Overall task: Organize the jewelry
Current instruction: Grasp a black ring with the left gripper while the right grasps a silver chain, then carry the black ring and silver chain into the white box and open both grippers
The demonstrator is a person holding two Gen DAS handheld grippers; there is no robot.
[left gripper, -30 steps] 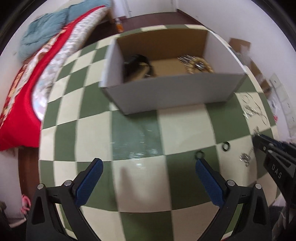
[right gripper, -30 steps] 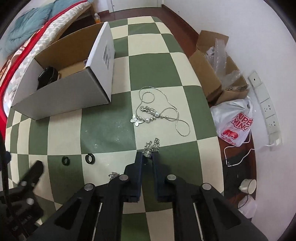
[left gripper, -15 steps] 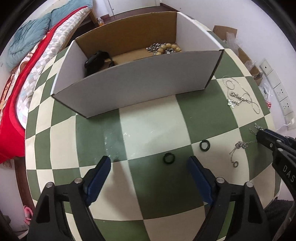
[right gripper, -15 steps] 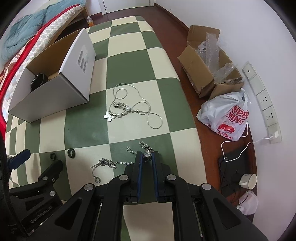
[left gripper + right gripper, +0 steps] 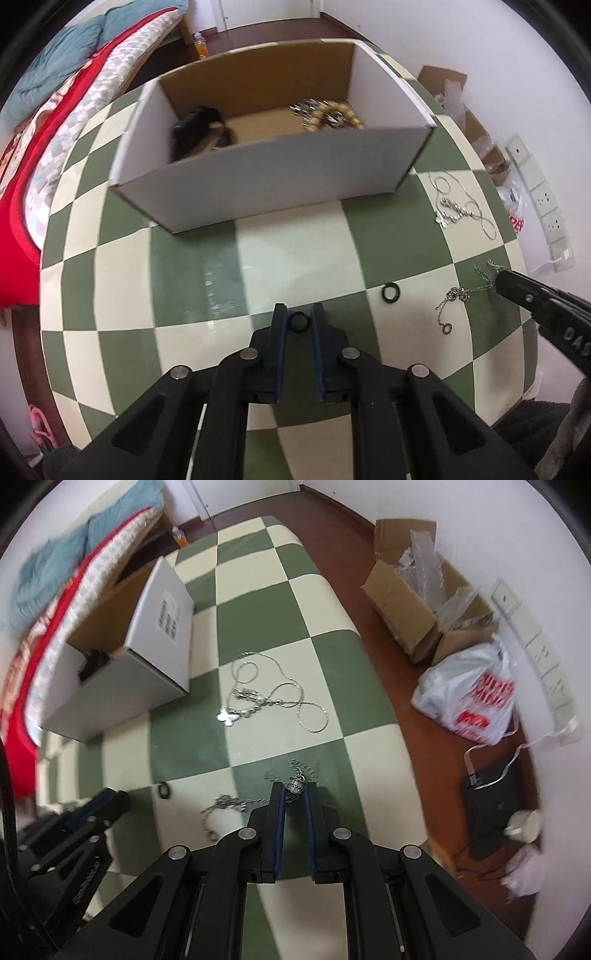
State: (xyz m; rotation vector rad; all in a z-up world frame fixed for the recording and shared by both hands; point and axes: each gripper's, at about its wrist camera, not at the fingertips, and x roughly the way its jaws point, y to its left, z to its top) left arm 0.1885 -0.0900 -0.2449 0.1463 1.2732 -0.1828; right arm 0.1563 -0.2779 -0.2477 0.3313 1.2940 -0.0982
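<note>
The left gripper (image 5: 298,320) grips a black ring (image 5: 298,322) on the near checkered table (image 5: 295,251). The right gripper (image 5: 294,794) clamps a silver bracelet (image 5: 296,785). Another ring (image 5: 390,292) lies between them; the box (image 5: 273,181) sits far.

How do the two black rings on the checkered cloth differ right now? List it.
The near black ring sits between the left claw fingers, which have closed on it; the far black ring lies free, touched by nothing. The near ring lies on a green square, the far ring on a cream one, nearer the right claw. Both are small, dark, and flat on the cloth.
</note>
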